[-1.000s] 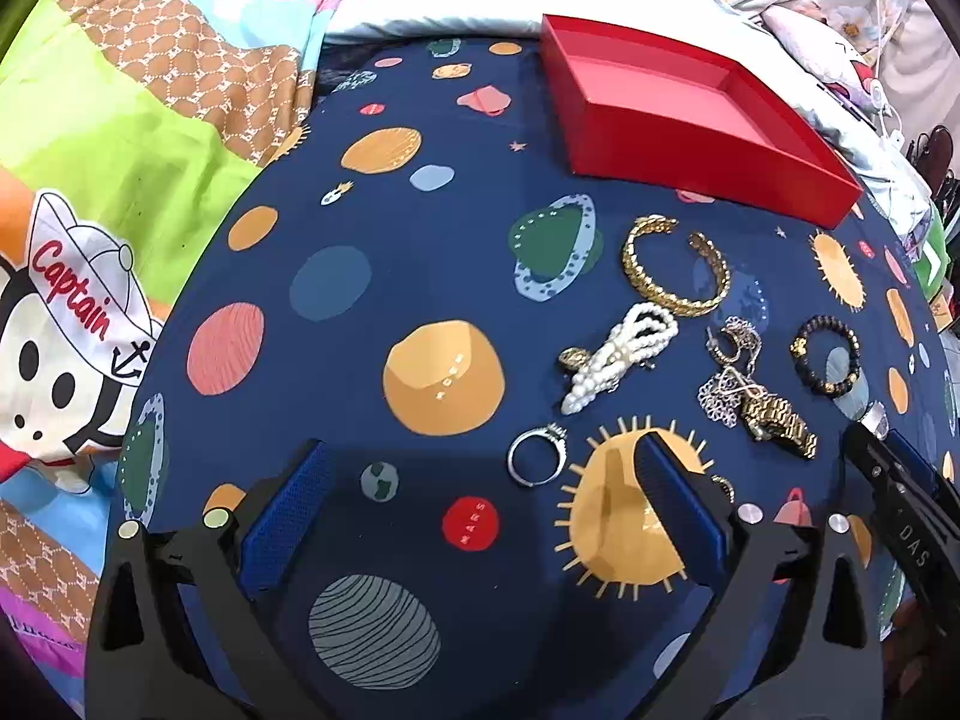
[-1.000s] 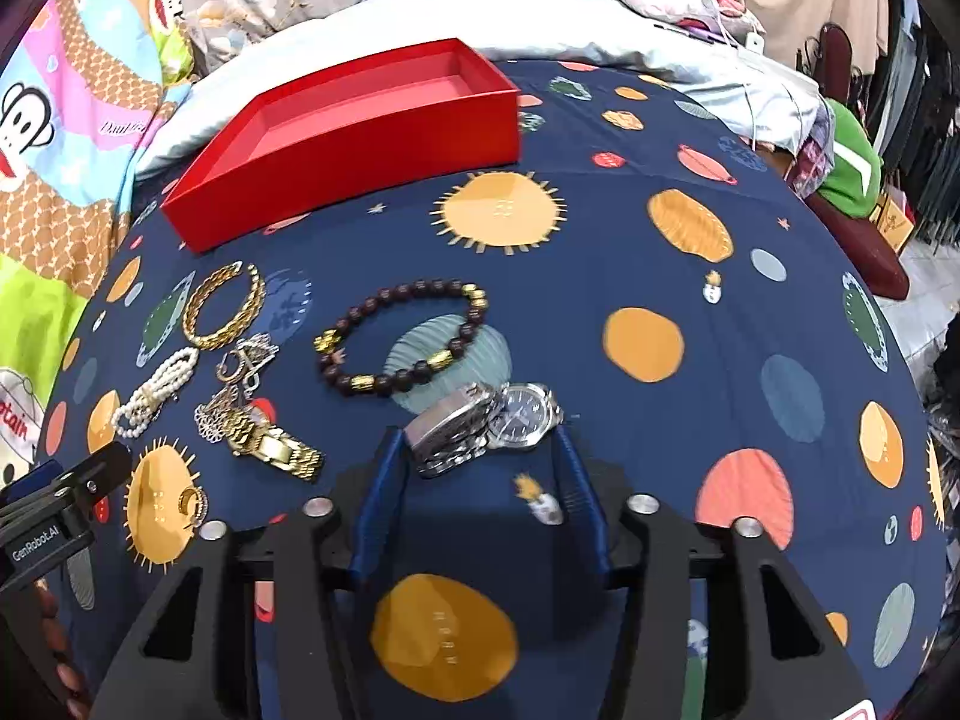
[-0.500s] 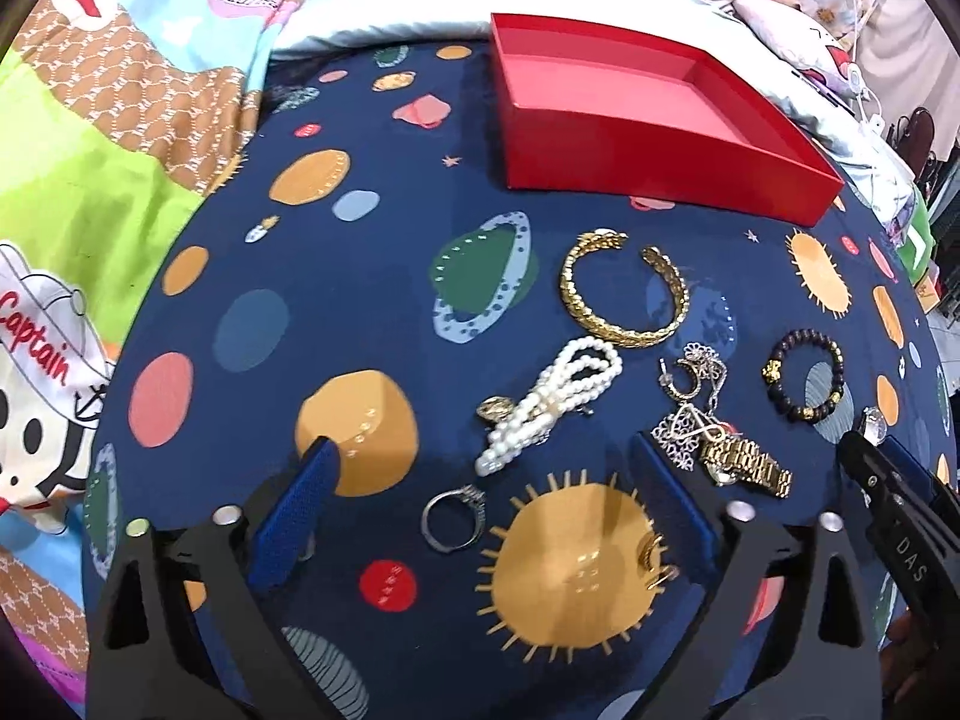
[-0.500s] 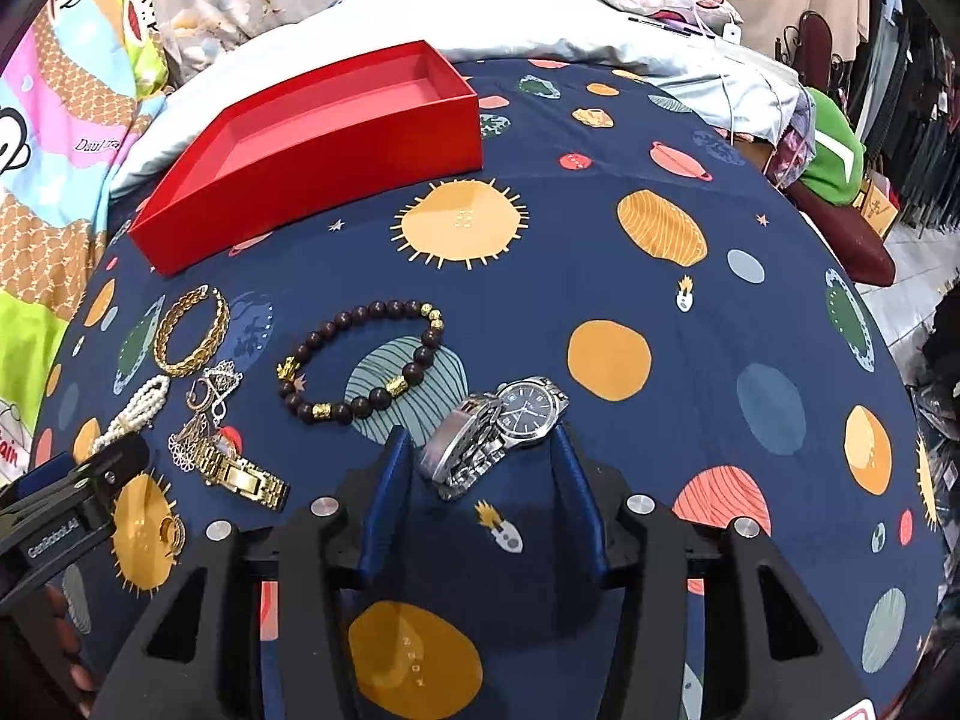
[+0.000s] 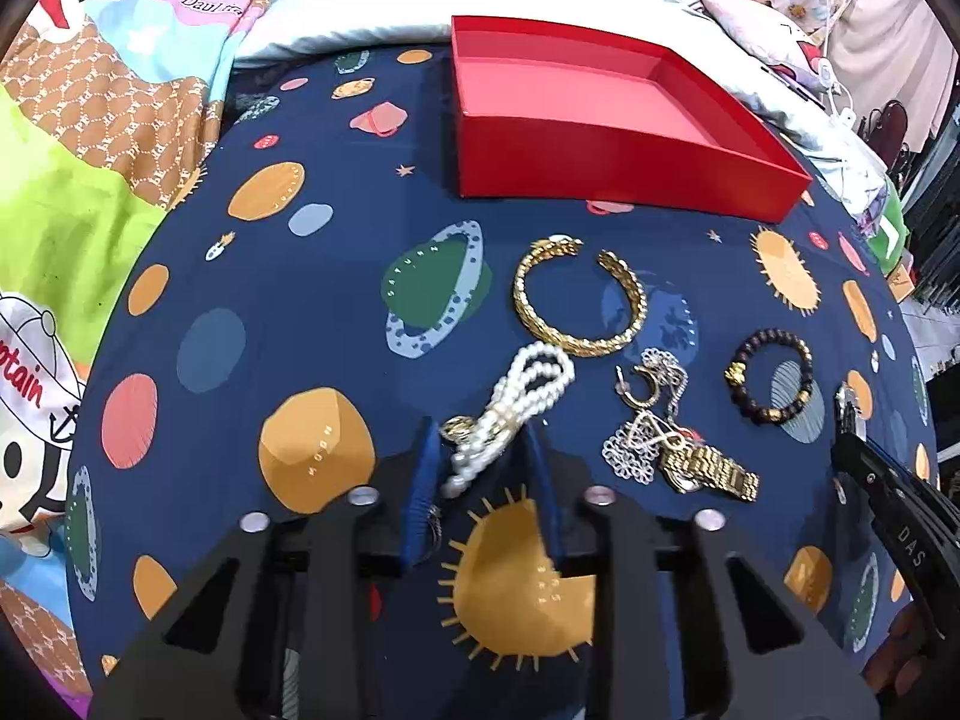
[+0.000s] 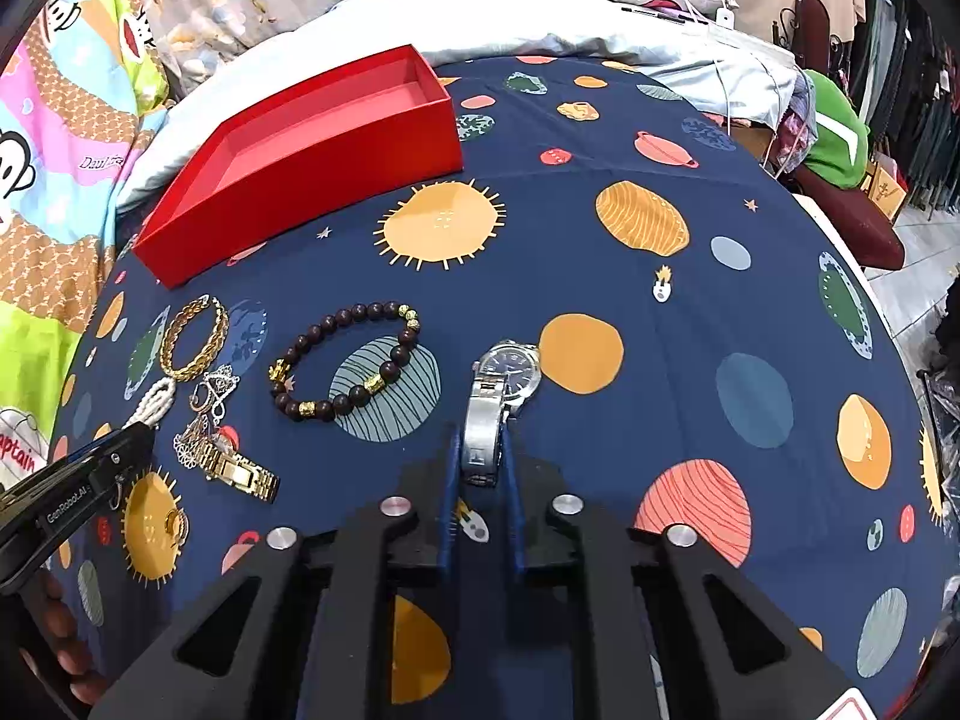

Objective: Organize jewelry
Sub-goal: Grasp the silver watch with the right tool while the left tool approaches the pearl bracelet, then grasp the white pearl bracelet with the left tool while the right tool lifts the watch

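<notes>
Jaws closing: left gripper (image 5: 483, 468) around pearl bracelet (image 5: 510, 414), right gripper (image 6: 480, 468) pinching silver watch (image 6: 498, 396) band | both lying on blanket (image 5: 336, 312) | likely bound for empty red tray (image 5: 600, 114)

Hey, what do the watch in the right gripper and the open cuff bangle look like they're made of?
The silver watch looks like polished steel: mirror-bright bracelet links, dark glassy dial. The cuff bangle looks like gold-toned metal with a woven, scaly texture that glints; solid gold or plating can't be told.
</notes>
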`<move>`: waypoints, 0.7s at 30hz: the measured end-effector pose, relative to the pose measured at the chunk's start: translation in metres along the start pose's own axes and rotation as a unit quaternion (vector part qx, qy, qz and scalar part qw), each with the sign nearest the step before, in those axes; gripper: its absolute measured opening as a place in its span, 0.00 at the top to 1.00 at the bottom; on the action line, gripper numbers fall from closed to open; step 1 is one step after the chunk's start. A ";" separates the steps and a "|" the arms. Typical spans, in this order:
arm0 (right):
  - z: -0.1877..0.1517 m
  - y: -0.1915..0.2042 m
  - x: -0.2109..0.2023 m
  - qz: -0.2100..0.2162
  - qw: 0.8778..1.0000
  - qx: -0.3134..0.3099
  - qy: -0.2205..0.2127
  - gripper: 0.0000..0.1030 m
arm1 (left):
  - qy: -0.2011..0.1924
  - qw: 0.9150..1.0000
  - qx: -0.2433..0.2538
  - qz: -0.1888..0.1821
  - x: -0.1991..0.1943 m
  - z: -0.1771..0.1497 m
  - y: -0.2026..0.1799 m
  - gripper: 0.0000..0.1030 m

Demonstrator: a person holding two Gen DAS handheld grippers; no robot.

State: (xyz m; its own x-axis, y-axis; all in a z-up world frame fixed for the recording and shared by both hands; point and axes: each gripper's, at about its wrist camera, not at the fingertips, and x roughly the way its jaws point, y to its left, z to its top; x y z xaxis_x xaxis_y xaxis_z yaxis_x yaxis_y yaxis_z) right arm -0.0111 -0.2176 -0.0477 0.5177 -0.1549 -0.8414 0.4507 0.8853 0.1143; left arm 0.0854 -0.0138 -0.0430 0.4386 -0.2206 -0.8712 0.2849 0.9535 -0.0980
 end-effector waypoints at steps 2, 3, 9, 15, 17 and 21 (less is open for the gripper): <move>-0.002 -0.001 -0.002 0.002 1.000 -0.002 0.001 0.90 | 0.001 1.000 -0.003 -0.006 -0.002 -0.002 0.000 0.77; -0.002 -0.002 -0.003 0.003 1.000 -0.002 0.001 0.90 | 0.001 1.000 -0.003 -0.006 -0.004 -0.003 0.000 0.77; -0.008 -0.004 -0.013 0.007 1.000 -0.009 -0.005 0.90 | -0.005 1.000 -0.007 -0.013 -0.016 -0.009 0.002 0.80; -0.005 -0.001 -0.035 0.021 0.999 -0.014 -0.025 0.90 | -0.019 0.999 -0.011 -0.025 -0.034 -0.011 0.005 0.80; -0.003 0.002 -0.043 0.028 0.999 -0.017 -0.032 0.90 | -0.025 0.999 -0.010 -0.028 -0.041 -0.011 0.005 0.80; -0.001 0.006 -0.056 0.039 0.998 -0.022 -0.043 0.90 | -0.033 0.999 -0.011 -0.036 -0.052 -0.010 0.005 0.88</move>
State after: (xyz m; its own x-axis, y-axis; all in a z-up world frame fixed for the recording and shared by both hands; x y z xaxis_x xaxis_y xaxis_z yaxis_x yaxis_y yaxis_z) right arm -0.0377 -0.2030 -0.0002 0.6114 -0.1195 -0.7823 0.3749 0.9143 0.1533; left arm 0.0551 0.0050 -0.0030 0.4740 -0.3008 -0.8276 0.2986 0.9391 -0.1703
